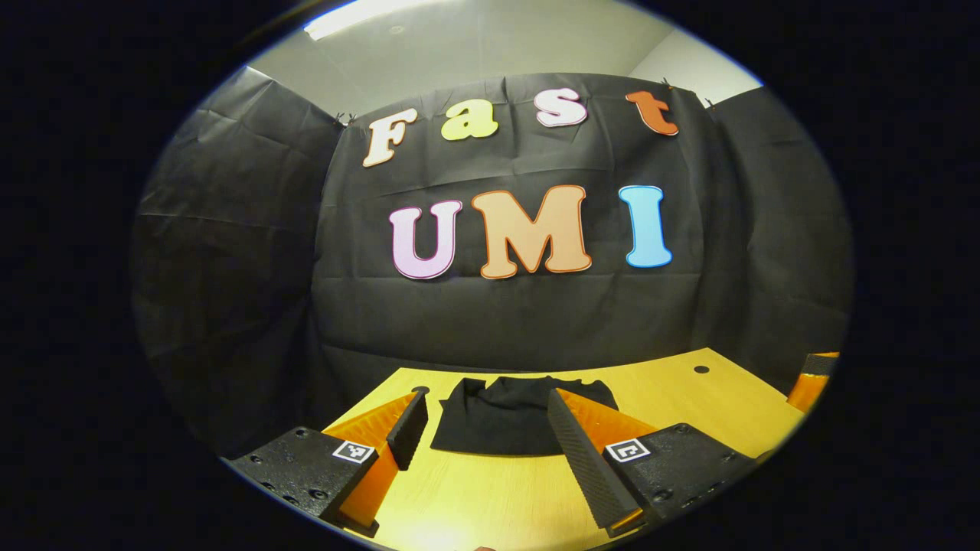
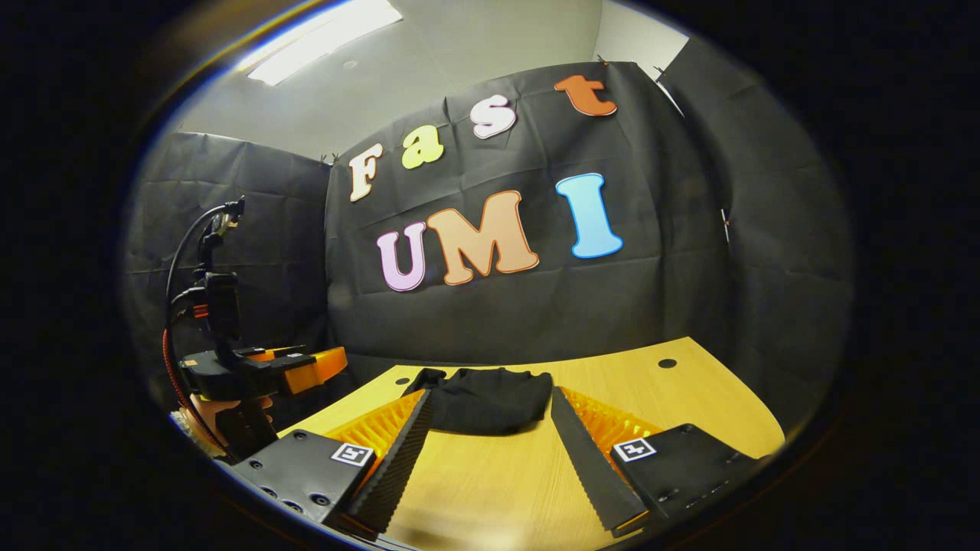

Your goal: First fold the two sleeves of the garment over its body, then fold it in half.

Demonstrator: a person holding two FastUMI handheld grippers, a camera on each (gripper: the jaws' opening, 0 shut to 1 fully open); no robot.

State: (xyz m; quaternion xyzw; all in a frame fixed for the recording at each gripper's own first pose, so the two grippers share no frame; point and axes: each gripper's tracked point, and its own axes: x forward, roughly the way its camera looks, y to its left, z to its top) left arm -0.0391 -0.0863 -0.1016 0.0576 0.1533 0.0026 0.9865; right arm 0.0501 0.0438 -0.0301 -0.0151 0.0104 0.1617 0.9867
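Both sets of jaws are spread wide with nothing between them, and we're looking over the near edge of the counter point(image 1: 689, 398) from above it. In the left gripper view, the left gripper point(image 1: 484, 425) hangs above the wood with its fingers apart, and the garment point(image 1: 513, 417) sits in the gap between them, farther off on the counter. It's a dark, bunched-up bundle, already folded into a compact block as far as we can tell, with a bit of cloth sticking out at its far left corner. Nothing touches it.

In the right gripper view the right gripper point(image 2: 490, 428) is opened just as far, fingers clear of the fabric, and the garment point(image 2: 490, 398) lies beyond the tips, toward the far side of the counter, with that same flap poking out on the left. We can also see the left gripper point(image 2: 306, 366) off at the left side here, held up off the counter's left edge, with a hand point(image 2: 222, 409) under it and cables looping up from its back. A small dark hole point(image 2: 667, 363) sits in the counter to the far right, and another point(image 2: 401, 380) near the far left corner.
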